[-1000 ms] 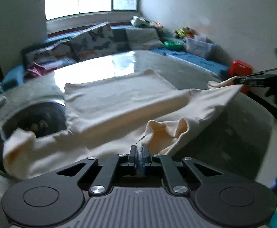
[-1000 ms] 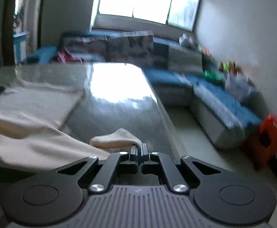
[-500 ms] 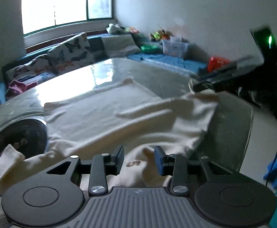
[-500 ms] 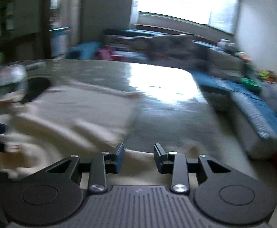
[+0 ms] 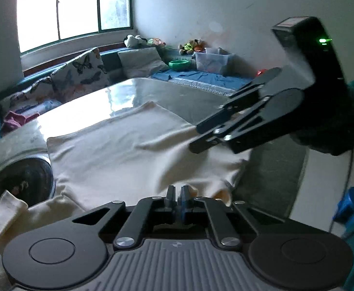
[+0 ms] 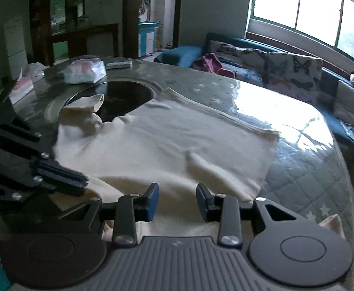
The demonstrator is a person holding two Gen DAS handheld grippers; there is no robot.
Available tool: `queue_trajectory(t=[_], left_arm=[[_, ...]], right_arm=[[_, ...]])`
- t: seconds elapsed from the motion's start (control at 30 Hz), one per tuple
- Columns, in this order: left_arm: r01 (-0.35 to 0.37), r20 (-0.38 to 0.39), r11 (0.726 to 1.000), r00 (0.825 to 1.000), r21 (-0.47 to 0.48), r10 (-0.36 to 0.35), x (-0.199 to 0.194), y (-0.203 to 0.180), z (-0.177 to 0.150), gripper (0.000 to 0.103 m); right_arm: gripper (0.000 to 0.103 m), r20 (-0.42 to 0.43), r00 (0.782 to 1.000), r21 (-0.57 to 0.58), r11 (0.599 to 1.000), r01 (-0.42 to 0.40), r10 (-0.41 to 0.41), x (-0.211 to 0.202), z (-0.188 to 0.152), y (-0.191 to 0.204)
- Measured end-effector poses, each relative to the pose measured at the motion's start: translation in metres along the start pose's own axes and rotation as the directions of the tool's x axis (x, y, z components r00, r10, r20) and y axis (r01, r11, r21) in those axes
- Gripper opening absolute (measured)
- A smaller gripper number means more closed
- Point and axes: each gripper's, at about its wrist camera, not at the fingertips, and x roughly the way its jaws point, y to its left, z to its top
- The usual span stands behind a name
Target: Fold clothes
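A cream long-sleeved garment (image 5: 118, 150) lies spread on the glass-topped table (image 5: 181, 97), partly folded. It also shows in the right wrist view (image 6: 167, 145). One sleeve (image 6: 84, 111) lies over the round dark opening (image 6: 126, 97) in the table. My left gripper (image 5: 177, 195) is shut at the garment's near edge; whether cloth is pinched between the pads is not clear. It shows from the side in the right wrist view (image 6: 80, 181). My right gripper (image 6: 177, 200) is open and empty just above the garment's near edge, and it shows in the left wrist view (image 5: 196, 135).
A tissue pack (image 6: 84, 71) and a remote (image 6: 118, 65) lie at the table's far left. A sofa with butterfly cushions (image 6: 291, 72) runs under the window. A blue stool (image 5: 351, 205) stands on the floor at the right.
Both grippers let go of the garment half a second ago. My left gripper has shut again at the near edge. My right gripper stays open and has swung left over the garment.
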Motion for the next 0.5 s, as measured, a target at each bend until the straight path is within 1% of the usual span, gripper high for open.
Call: queue_trajectory(t=[0.07, 0.13, 0.23, 0.3, 0.37, 0.4, 0.43, 0.47, 0.5], left_arm=[[0.025, -0.035, 1.0, 0.999, -0.016, -0.026, 0.004, 0.001, -0.006, 0.005], [0.027, -0.066, 0.999, 0.997, -0.033, -0.03, 0.008, 0.003, -0.012, 0.005], [0.038, -0.066, 0.996, 0.997, -0.084, -0.043, 0.002, 0.013, -0.015, 0.008], [0.016, -0.04, 0.993, 0.999, -0.117, -0.021, -0.008, 0.023, -0.014, 0.013], [-0.039, -0.01, 0.989, 0.999, -0.144, 0.038, -0.018, 0.037, -0.011, 0.02], [-0.09, -0.001, 0.983, 0.996, -0.16, 0.091, -0.02, 0.045, -0.01, 0.022], [-0.154, 0.001, 0.972, 0.988, -0.18, 0.157, -0.021, 0.056, -0.009, 0.028], [-0.225, -0.004, 0.954, 0.973, -0.199, 0.229, -0.02, 0.067, -0.009, 0.034], [-0.287, -0.014, 0.935, 0.957, -0.208, 0.291, -0.018, 0.075, -0.01, 0.035]], right_arm=[[0.034, -0.01, 1.0, -0.001, 1.0, -0.022, 0.022, 0.007, -0.001, 0.005], [0.034, -0.02, 0.999, -0.002, 0.999, -0.045, 0.045, 0.015, -0.003, 0.01], [0.034, -0.067, 0.994, -0.022, 0.996, -0.082, 0.08, 0.029, -0.008, 0.023], [0.035, -0.084, 0.992, -0.052, 0.993, -0.102, 0.098, 0.028, -0.015, 0.03], [0.037, -0.103, 0.989, -0.061, 0.991, -0.117, 0.11, 0.025, -0.02, 0.034], [0.037, -0.104, 0.989, -0.07, 0.991, -0.117, 0.109, 0.021, -0.023, 0.036], [0.037, -0.107, 0.988, -0.077, 0.99, -0.118, 0.109, 0.018, -0.025, 0.038], [0.037, -0.111, 0.987, -0.073, 0.99, -0.121, 0.113, 0.016, -0.027, 0.038], [0.037, -0.115, 0.986, -0.069, 0.99, -0.125, 0.116, 0.014, -0.028, 0.038]])
